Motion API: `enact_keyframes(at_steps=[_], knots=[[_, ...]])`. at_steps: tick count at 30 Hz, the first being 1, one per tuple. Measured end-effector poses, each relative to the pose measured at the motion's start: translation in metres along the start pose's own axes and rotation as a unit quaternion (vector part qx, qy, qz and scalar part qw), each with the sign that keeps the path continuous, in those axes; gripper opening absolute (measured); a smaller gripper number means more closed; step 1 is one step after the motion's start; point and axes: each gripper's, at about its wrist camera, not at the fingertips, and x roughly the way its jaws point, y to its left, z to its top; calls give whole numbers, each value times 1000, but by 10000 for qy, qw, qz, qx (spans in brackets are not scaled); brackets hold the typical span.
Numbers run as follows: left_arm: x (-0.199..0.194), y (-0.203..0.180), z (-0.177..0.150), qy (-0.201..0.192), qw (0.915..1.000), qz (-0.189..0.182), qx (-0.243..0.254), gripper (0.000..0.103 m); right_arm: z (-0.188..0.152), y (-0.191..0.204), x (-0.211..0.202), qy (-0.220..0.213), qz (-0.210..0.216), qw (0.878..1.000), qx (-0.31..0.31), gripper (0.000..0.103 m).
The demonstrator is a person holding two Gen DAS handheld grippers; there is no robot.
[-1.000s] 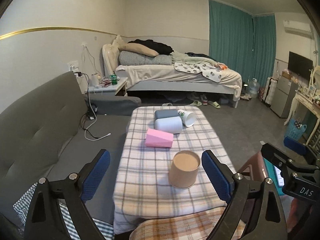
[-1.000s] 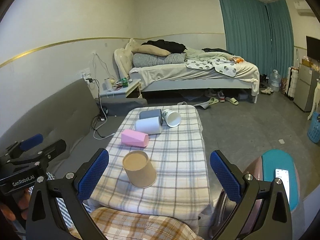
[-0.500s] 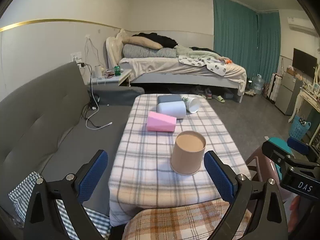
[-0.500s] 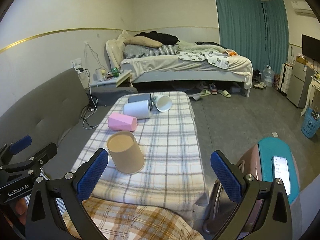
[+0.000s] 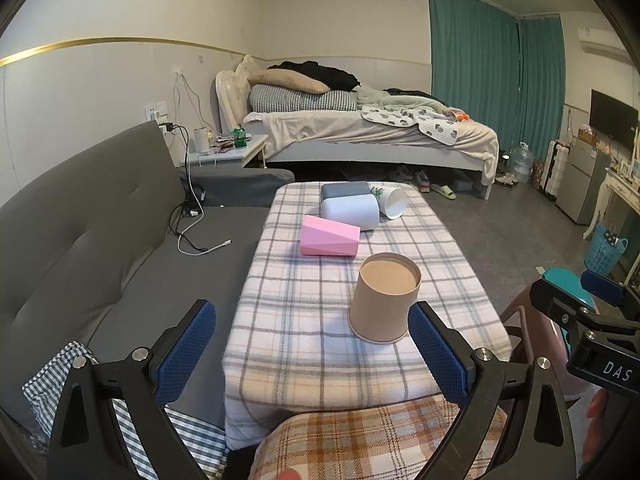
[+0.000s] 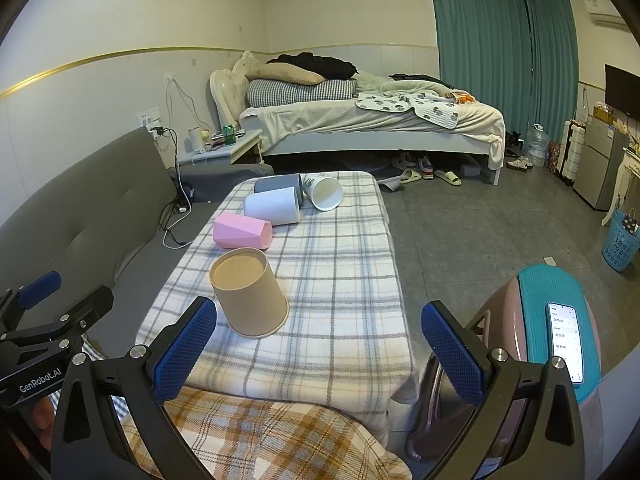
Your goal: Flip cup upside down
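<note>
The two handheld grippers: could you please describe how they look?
Both are black frames with silver bolts and blue textured finger pads. The left gripper reads "GenRobot.AI" on its side, and the right gripper reads "DAS".

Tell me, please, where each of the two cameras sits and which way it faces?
Left wrist: rides on the left tongs, looking along the checked table toward the bed; its own blue fingers, the right tongs and a plaid lap show.
Right wrist: rides on the right tongs, same heading from further right; its own fingers, the left tongs and the lap show.
Shared: the brown paper cup standing rim-down, the pink cup, the bed.
</note>
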Motion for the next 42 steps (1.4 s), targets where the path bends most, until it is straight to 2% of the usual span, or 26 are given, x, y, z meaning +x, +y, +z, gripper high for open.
enact_keyframes(at_steps=[42], knots=[[2, 1, -4, 89, 10000, -35, -4, 100, -7, 4, 5, 111, 53, 9999, -104, 103]])
